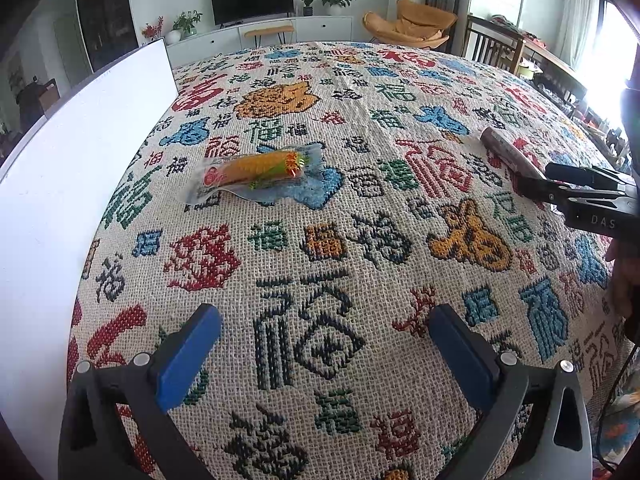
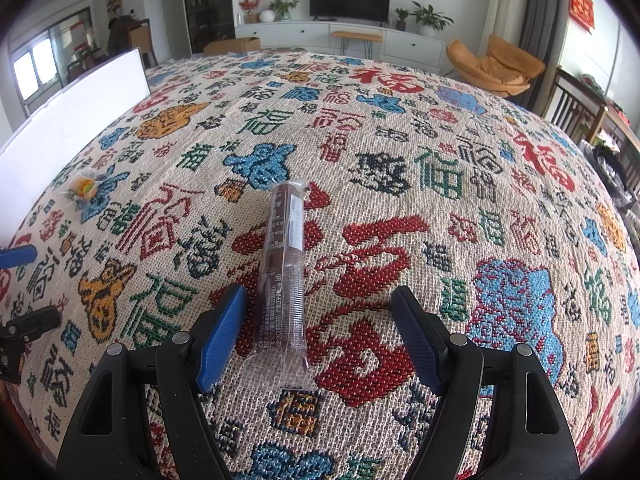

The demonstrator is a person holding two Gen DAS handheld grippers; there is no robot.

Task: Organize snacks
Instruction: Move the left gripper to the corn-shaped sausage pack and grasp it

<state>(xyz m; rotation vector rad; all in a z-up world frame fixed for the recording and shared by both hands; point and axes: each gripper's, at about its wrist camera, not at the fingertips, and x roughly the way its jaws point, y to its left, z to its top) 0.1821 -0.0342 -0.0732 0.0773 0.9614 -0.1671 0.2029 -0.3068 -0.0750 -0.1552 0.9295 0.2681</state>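
Lying lengthwise on the patterned tabletop [image 2: 500, 152], the brown snack bar [image 2: 284, 268] is sitting between the released right hand-held gripper [image 2: 320, 336]'s jaws, looking light, crinkly and slippery, best pinched mid-length.

A coarse, matt woven cloth with coloured characters [image 1: 320, 240] lies under both jaws. Ahead of the left jaws, a glossy clear-plastic packet holding a yellow snack [image 1: 256, 172]. Between the right jaws, a shiny brown plastic-wrapped bar [image 2: 286, 264]. Blue pads [image 2: 222, 336] look ribbed, matt rubbery.
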